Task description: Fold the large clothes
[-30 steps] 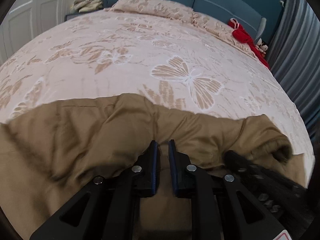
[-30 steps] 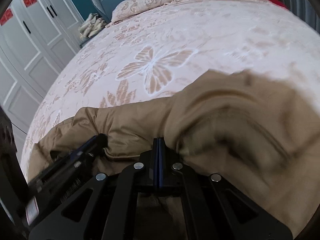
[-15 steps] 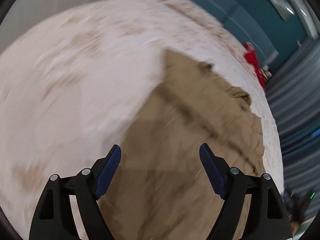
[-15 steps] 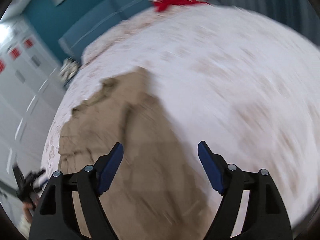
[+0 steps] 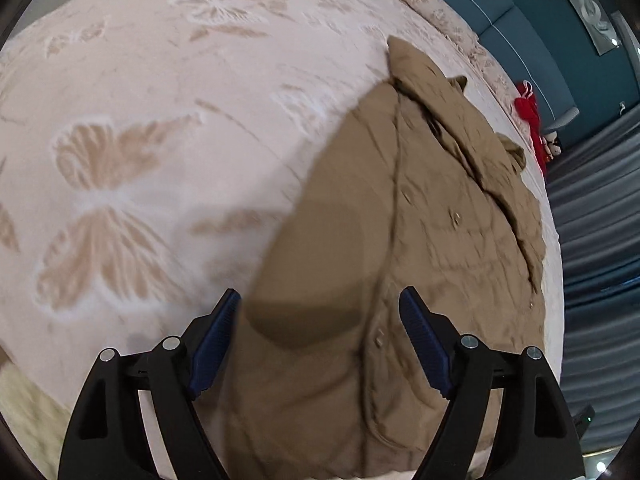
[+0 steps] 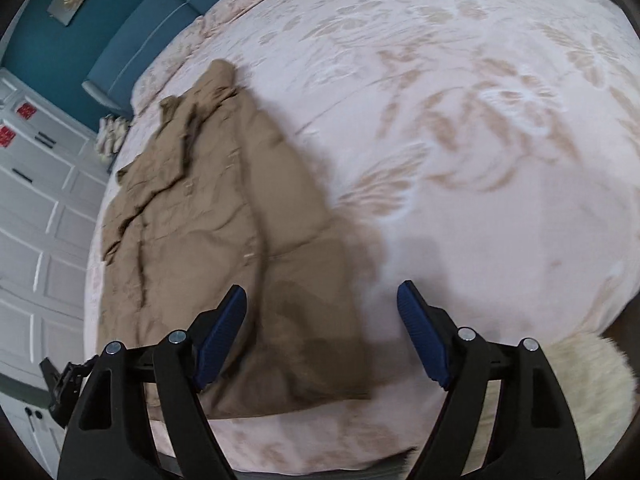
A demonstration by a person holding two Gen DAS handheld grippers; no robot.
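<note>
A large tan quilted coat lies spread lengthwise on a bed with a pink butterfly-print cover. It also shows in the right wrist view. My left gripper is open and empty, held above the coat's near end. My right gripper is open and empty, above the coat's near right edge and the bare bed cover. Both sets of blue pads are wide apart.
A teal headboard and pillows stand at the far end, with a red item beside them. White wardrobe doors are at the left. Grey curtains hang at the right. A cream fluffy rug lies by the bed.
Both grippers let go of the coat, opened wide and rose above the bed. The coat went from bunched in front of the grippers to lying flat.
</note>
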